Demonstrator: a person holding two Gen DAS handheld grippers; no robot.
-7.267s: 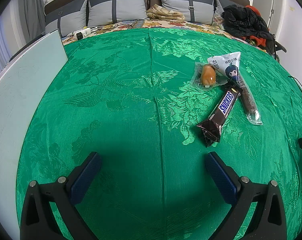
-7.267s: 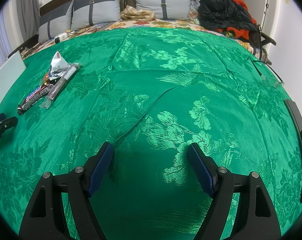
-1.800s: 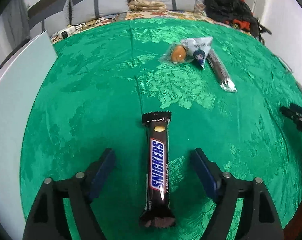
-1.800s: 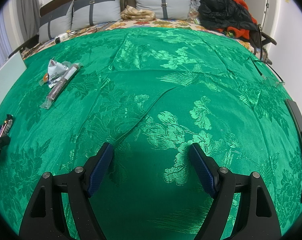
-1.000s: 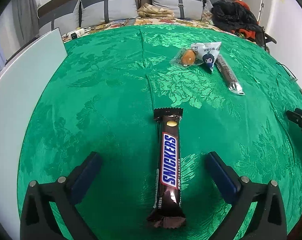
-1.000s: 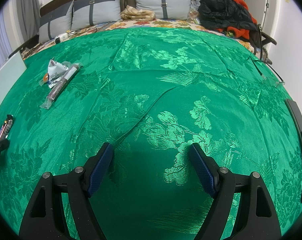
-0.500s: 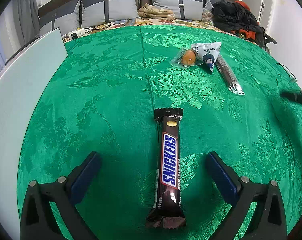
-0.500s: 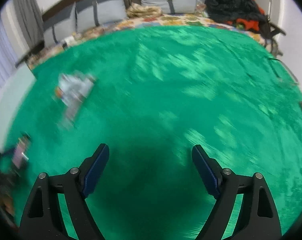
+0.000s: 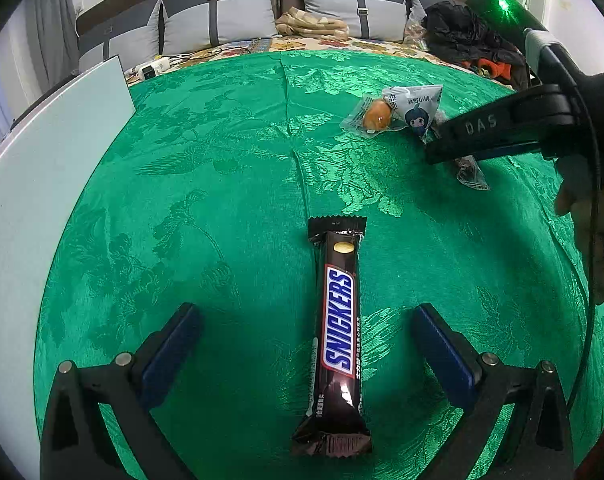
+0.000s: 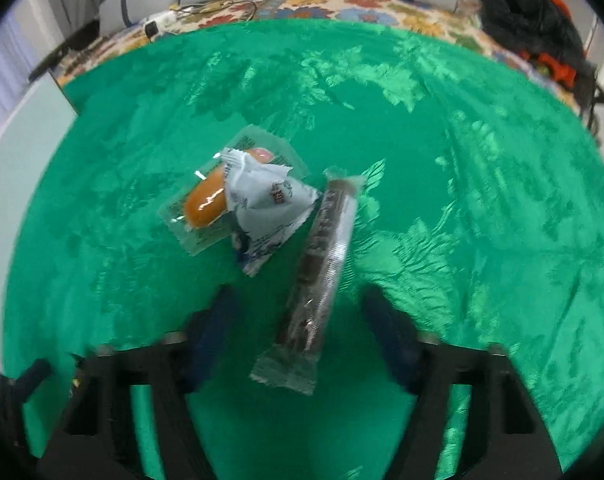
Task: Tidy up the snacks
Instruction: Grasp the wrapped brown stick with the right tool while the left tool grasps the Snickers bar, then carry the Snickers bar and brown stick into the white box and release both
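Lying flat on the green patterned cloth (image 9: 222,200), the chocolate bar (image 9: 337,320) points lengthwise away from the camera, midway between the blue pads of the left claw (image 9: 302,344); that claw is spread wide, its pads well clear of the wrapper on both sides. Farther off and to the right lie the other snacks in one cluster: a small orange bun in clear wrap (image 9: 375,116), with a white pouch bearing a cartoon face (image 9: 415,110) partly over its right edge, and a long dark stick in a clear sleeve (image 10: 321,272) just right of the pouch. The right claw (image 10: 298,320) hovers over that cluster with the near half of the stick between its fingers; its jaws have just been closing, yet green cloth shows on each side of the stick, so the pads do not press it. In the left view the right claw comes in from the right edge, covering most of the stick, with a person's hand (image 9: 589,232) behind it. A pale board (image 9: 42,184) stands along the cloth's left edge. Grey cushions (image 9: 218,20) line the far side, and dark clothing (image 9: 469,40) is heaped far right.
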